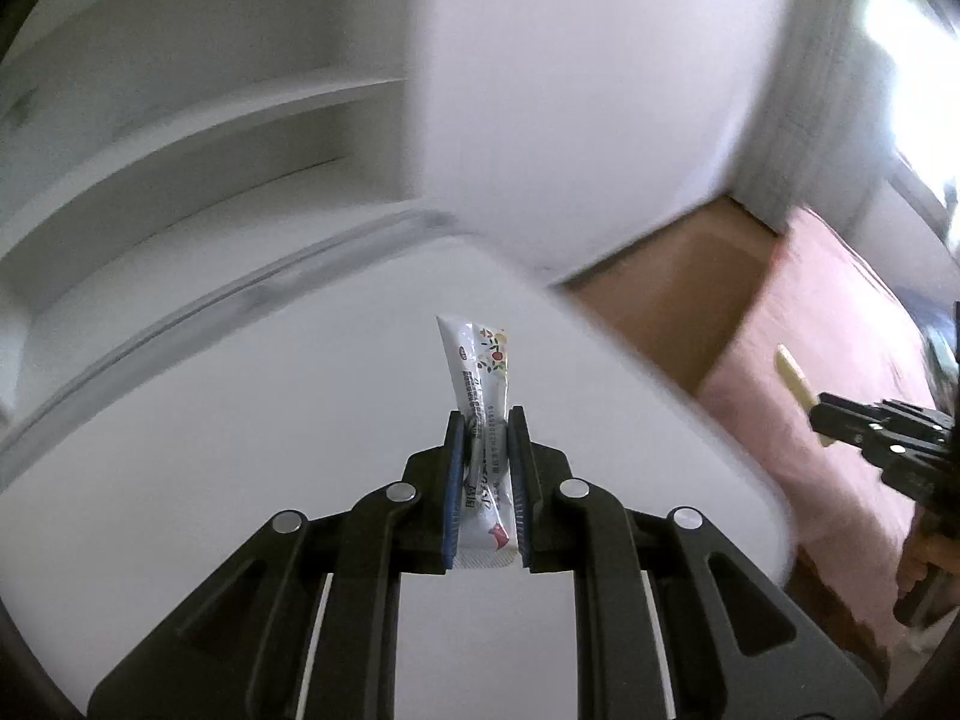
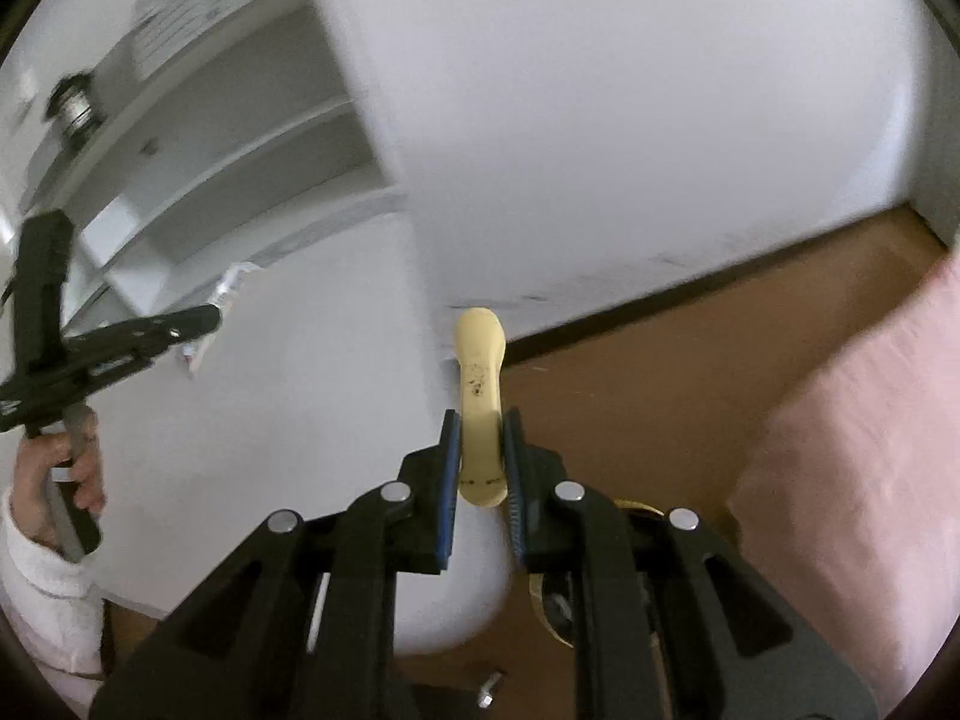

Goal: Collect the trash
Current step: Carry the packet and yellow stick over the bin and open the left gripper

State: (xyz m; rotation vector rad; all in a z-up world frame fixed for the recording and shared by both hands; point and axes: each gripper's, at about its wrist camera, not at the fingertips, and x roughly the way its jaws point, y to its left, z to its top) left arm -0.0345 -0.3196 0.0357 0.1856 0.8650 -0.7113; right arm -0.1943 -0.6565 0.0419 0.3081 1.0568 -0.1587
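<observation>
1. Trash is already in both tools, and each piece is pinched low on its length so that most of it sticks out ahead of the pads.
2. Nearest in the left wrist view, the left tool (image 1: 485, 468) is clamped on a white printed sachet (image 1: 480, 384), held upright over the white table (image 1: 210, 480); gripping its lower half keeps the limp packet from folding over.
3. In the right wrist view, the right tool (image 2: 482, 462) is closed tight on a pale yellow stick (image 2: 478, 396) that looks like a flat ice-cream stick, held past the table's edge above the brown floor (image 2: 660, 396).
4. Left of it, a hand (image 2: 57, 474) in a white sleeve carries the left tool.
5. Right of both, a pink bed cover (image 2: 852, 450) borders the floor.
6. Farther off stand white shelves (image 2: 228, 138) and a white wall (image 2: 600, 120); no bin shows, so both pieces probably travel on to one.
</observation>
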